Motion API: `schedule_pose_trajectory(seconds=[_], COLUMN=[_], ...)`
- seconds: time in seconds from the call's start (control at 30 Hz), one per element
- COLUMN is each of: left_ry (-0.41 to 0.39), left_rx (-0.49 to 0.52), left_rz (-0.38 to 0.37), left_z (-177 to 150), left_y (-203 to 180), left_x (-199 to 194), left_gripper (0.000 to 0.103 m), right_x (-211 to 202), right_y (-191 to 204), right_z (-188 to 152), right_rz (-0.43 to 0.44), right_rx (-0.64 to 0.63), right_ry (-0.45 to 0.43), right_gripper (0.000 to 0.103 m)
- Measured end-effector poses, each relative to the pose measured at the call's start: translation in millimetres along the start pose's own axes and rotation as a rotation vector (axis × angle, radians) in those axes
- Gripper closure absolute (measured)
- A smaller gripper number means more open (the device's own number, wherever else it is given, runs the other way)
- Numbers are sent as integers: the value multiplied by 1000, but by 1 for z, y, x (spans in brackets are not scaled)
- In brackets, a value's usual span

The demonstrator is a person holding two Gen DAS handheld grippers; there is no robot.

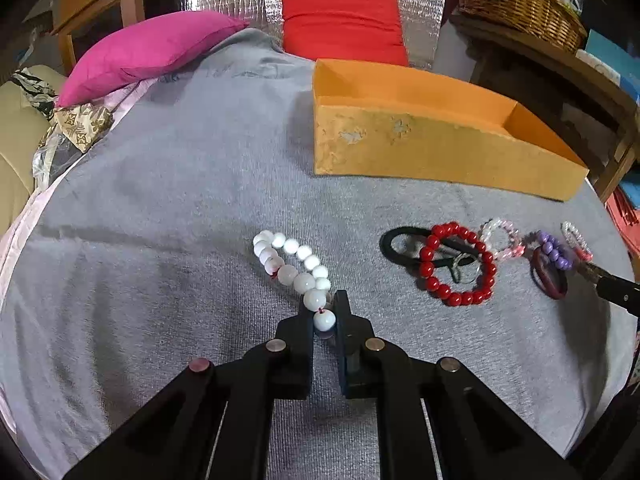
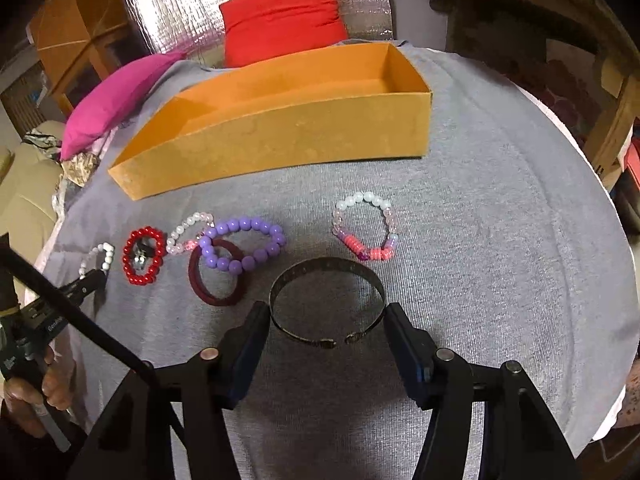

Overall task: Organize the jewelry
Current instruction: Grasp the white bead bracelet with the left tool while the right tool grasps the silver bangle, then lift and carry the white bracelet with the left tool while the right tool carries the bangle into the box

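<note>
My left gripper (image 1: 325, 310) is shut on the near end of a white bead bracelet (image 1: 294, 266) that lies on the grey cloth (image 1: 180, 220). My right gripper (image 2: 326, 316) is open, its fingers on either side of a dark metal cuff bangle (image 2: 326, 280) on the cloth. An open orange box (image 1: 420, 140) stands behind; it also shows in the right wrist view (image 2: 280, 136). Beside the bangle lie a purple bead bracelet (image 2: 244, 246), a maroon hair tie (image 2: 212, 280), a pink and white bead bracelet (image 2: 366, 228), a red bead bracelet (image 2: 144, 256) and a clear pink bracelet (image 2: 188, 236).
A magenta pillow (image 1: 148, 52) and a red cushion (image 1: 344, 24) lie at the back. A wicker basket (image 1: 520, 4) sits on a wooden shelf at the right. A black hair tie (image 1: 404, 246) lies under the red bracelet (image 1: 458, 264). The cloth edge drops off at left.
</note>
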State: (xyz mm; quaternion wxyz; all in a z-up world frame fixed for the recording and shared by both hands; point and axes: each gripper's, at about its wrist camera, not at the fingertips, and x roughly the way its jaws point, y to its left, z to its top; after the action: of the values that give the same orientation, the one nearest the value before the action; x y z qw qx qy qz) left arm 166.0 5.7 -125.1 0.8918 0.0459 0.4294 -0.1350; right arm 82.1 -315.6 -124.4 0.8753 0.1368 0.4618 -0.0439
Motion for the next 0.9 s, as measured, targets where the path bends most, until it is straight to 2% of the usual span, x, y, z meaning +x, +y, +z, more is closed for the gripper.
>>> schedule_pose_trajectory(seconds=[0.13, 0.17, 0.2, 0.33, 0.7, 0.73, 0.77, 0.8, 0.83, 0.87, 0.9], left_ry=[-49, -61, -72, -123, -132, -133, -132, -128, -127, -127, -129], left_rx=[-16, -19, -20, -27, -23, -18, -15, -13, -12, -10, -7], left_rz=[-15, -20, -21, -44, -64, -63, -63, -66, -70, -72, -74], left_z=[7, 8, 9, 15, 12, 11, 11, 11, 10, 10, 10], left_y=[1, 1, 1, -1, -4, -6, -7, -8, -10, -10, -12], left_x=[-15, -19, -22, -35, -40, -40, -40, -39, -39, -39, -40], left_gripper=[93, 93, 93, 93, 93, 93, 93, 93, 93, 93, 93], right_x=[-10, -13, -16, -20, -16, -16, -15, -13, -10, -8, -4], right_y=[0, 0, 0, 2, -23, -24, -25, -25, -24, -22, -16], right_z=[3, 4, 6, 15, 9, 9, 9, 9, 9, 9, 8], right_rz=[27, 35, 44, 35, 57, 61, 62, 63, 71, 75, 74], right_rx=[19, 23, 25, 18, 82, 88, 98, 106, 119, 124, 107], right_ry=[-45, -61, -74, -102, -52, -48, -39, -29, -10, -3, 11], right_gripper=[41, 45, 64, 65, 65, 65, 57, 47, 29, 24, 24])
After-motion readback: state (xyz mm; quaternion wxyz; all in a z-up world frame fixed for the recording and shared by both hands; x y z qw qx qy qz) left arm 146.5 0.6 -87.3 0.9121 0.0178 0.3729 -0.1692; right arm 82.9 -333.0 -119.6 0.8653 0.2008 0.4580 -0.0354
